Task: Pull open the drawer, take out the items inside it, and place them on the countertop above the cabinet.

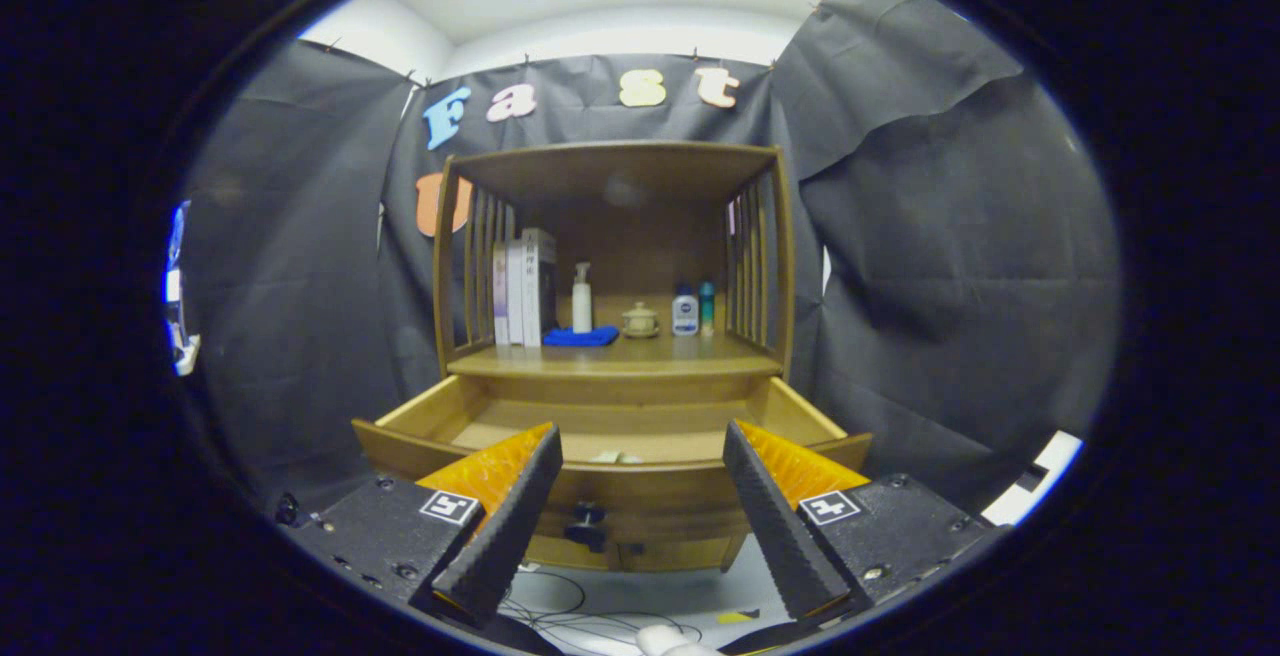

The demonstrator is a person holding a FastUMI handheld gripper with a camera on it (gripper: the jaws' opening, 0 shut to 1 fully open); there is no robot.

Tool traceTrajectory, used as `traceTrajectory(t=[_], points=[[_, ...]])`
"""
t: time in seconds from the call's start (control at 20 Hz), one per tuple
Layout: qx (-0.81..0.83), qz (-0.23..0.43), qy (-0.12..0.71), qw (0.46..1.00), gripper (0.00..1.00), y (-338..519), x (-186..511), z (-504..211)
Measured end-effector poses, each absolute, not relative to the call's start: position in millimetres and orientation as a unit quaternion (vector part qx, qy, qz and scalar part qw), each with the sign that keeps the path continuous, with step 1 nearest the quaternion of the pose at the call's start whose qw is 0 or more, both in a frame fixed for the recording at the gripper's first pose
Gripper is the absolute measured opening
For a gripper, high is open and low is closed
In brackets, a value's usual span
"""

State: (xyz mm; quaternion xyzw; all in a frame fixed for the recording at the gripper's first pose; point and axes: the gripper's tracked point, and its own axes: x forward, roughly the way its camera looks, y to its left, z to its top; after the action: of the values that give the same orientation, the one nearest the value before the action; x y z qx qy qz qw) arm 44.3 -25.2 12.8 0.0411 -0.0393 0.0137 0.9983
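A wooden cabinet stands ahead with its drawer [600, 431] pulled out toward me. A small pale item [612, 457] lies on the drawer's floor near the front wall, only partly seen over the rim. The drawer's dark knob [587, 513] sits on its front face, between my fingers. My gripper [640, 526] hangs open in front of the drawer, apart from it, with nothing between its fingers. Above the drawer runs the countertop [615, 363], under an upper shelf.
On the countertop stand several books [523, 288], a white pump bottle [581, 300], a folded blue cloth [580, 337], a small lidded pot [639, 320] and two small bottles [693, 310]. Slatted side walls close in both ends. Cables [560, 606] lie on the floor below.
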Motion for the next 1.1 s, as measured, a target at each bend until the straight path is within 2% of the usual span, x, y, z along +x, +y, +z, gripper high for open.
traceTrajectory(t=[0.25,0.5,0.8,1.1], points=[[0.063,0.017,-0.044,0.997,1.0,-35,46,72],[0.049,0.021,-0.022,0.998,1.0,-29,94,129],[0.038,0.044,0.082,0.995,1.0,9,191,148],[0.041,0.044,0.257,0.965,1.0,42,273,82]])
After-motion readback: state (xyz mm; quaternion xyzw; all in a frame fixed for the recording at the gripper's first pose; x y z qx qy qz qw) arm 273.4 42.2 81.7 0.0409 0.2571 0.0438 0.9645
